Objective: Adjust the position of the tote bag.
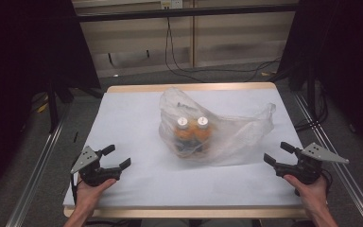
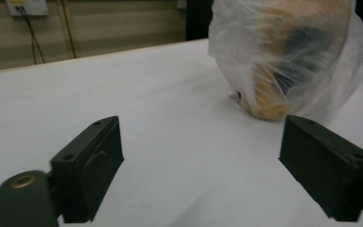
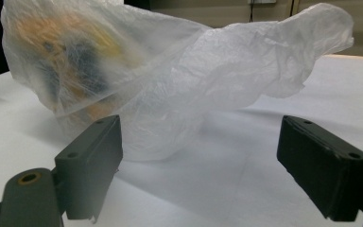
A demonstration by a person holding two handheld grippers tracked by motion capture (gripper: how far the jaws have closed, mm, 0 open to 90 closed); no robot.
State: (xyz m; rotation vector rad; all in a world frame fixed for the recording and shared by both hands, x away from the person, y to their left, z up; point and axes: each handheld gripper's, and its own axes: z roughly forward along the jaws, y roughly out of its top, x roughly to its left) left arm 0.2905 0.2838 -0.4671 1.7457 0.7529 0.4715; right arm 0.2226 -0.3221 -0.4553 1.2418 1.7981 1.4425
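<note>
Two orange bottles (image 1: 192,131) with white caps stand side by side inside a thin, crinkled, see-through plastic bag (image 1: 231,130) on the white-covered desk (image 1: 132,118). Your left gripper (image 1: 116,157) has the bag ahead and to its right, jaws spread wide, nothing between them. Your right gripper (image 1: 279,153) has it just ahead and left, jaws equally wide, empty.

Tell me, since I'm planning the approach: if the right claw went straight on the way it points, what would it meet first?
Most likely the loose plastic bag: the right claw, jaws open, points at its crumpled empty side, before the orange bottles inside. Depth is unclear.
</note>
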